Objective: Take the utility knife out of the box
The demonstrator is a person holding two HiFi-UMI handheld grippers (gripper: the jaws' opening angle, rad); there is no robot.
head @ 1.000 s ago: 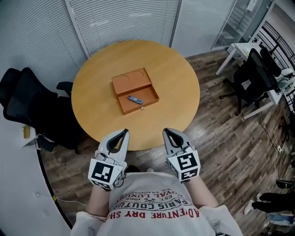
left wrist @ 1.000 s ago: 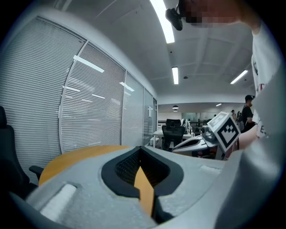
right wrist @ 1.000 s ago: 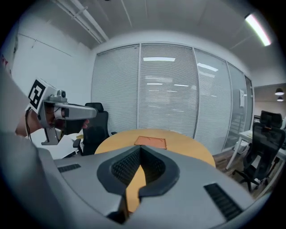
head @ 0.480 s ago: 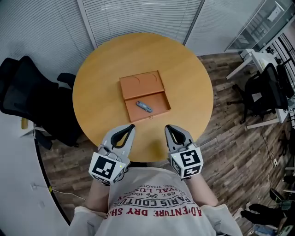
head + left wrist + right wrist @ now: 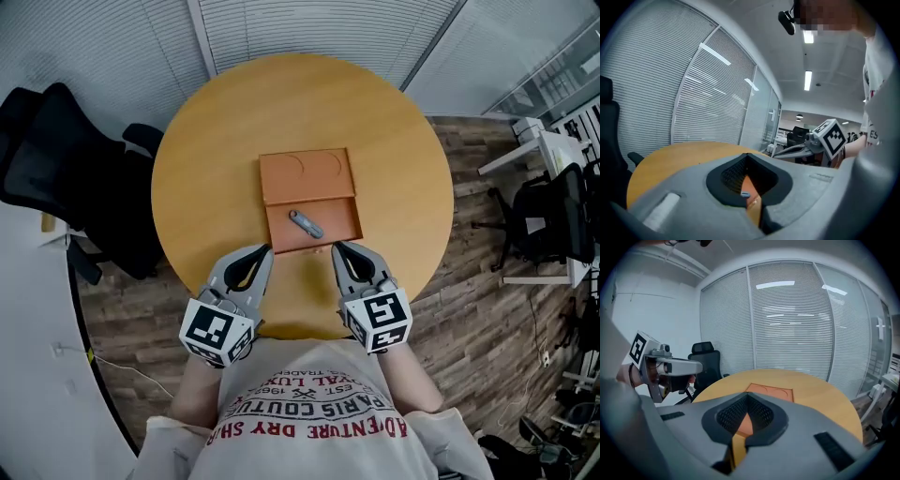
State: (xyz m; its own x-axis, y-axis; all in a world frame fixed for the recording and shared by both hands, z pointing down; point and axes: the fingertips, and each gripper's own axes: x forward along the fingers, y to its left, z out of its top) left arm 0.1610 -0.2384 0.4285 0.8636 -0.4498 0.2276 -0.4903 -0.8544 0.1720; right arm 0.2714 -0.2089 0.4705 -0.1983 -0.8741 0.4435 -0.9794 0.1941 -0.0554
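The left gripper (image 5: 266, 249) and the right gripper (image 5: 336, 247) are held side by side over the near part of the round wooden table (image 5: 206, 169). The jaws of each gripper are pressed together at the tips. Nothing is pinched between them; only the teardrop-shaped opening behind the tips is left, as is confirmed in both gripper views. Both grippers are pointed away from the person and towards the box (image 5: 339, 217). The left tips are placed near the front left corner of the box and the right tips near its front right corner. Whether the box is touched cannot be determined.

The box is orange-brown and is found open near the middle of the table. Its lid (image 5: 307, 175) is laid flat on the far side, and two curved marks are seen on it. The tray is on the near side, between the lid and the grippers.

The utility knife (image 5: 306, 224) is located inside the tray, lying flat on its floor, slightly left of centre. Its long axis is set diagonally across the tray: in the head view, one end is directed to the far left and the other to the near right. Which end carries the blade cannot be made out.

A black office chair (image 5: 56, 159) is positioned at the left of the table.
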